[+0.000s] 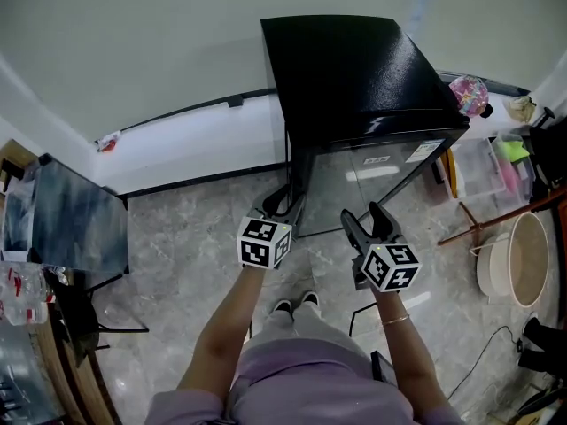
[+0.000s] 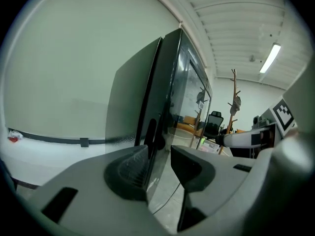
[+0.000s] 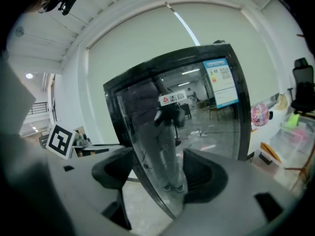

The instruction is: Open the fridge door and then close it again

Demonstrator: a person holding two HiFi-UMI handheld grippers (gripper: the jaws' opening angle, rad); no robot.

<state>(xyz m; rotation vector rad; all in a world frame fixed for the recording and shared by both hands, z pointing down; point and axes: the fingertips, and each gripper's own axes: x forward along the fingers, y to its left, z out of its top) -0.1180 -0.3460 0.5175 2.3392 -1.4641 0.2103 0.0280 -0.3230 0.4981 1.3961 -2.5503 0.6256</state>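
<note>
The left gripper (image 1: 282, 204) holds its fingers part-spread astride the side edge of the shut fridge door (image 1: 372, 180), seemingly unpinched. The right gripper (image 1: 366, 222) gapes wider there. Best to clamp squarely, then swing outward steadily.

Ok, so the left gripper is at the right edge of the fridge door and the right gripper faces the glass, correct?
Not quite. The left gripper sits at the left edge of the fridge door, not the right. The head view shows it, and the left gripper view has that edge between its open jaws. The right gripper does face the glass.
</note>
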